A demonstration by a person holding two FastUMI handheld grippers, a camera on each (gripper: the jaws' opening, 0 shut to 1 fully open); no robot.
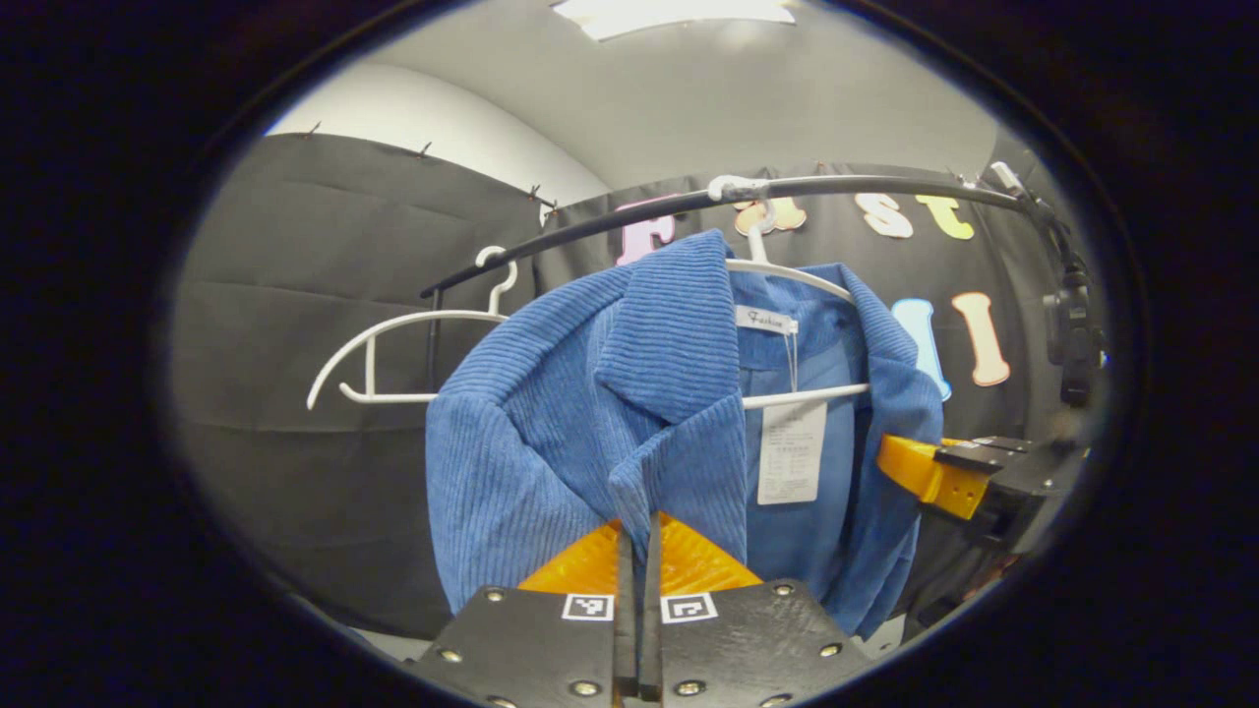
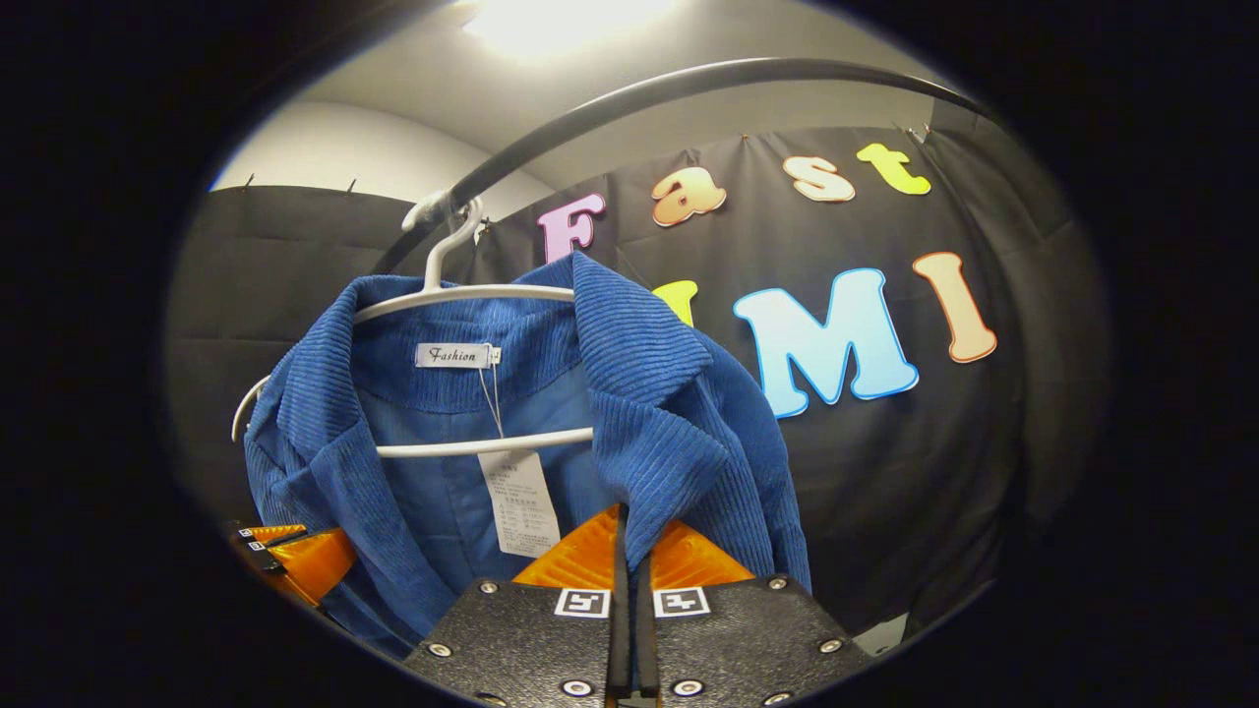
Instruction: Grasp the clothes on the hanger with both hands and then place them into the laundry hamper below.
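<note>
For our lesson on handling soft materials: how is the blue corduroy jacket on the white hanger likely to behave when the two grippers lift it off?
The blue corduroy jacket will probably be floppy: its lapels already fold and sag off the white hanger. The ribbed cloth looks thick, so likely weighty yet grippy. The left gripper and right gripper each seem closed on a front edge.

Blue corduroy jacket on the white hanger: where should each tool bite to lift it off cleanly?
Grip the blue corduroy jacket at its two front lapel edges, one tool per side, coming from below and in front. Each lapel hangs as a thick folded edge over the white hanger, easy to pinch. The left tool and right tool both sit closed at those edges now.
</note>
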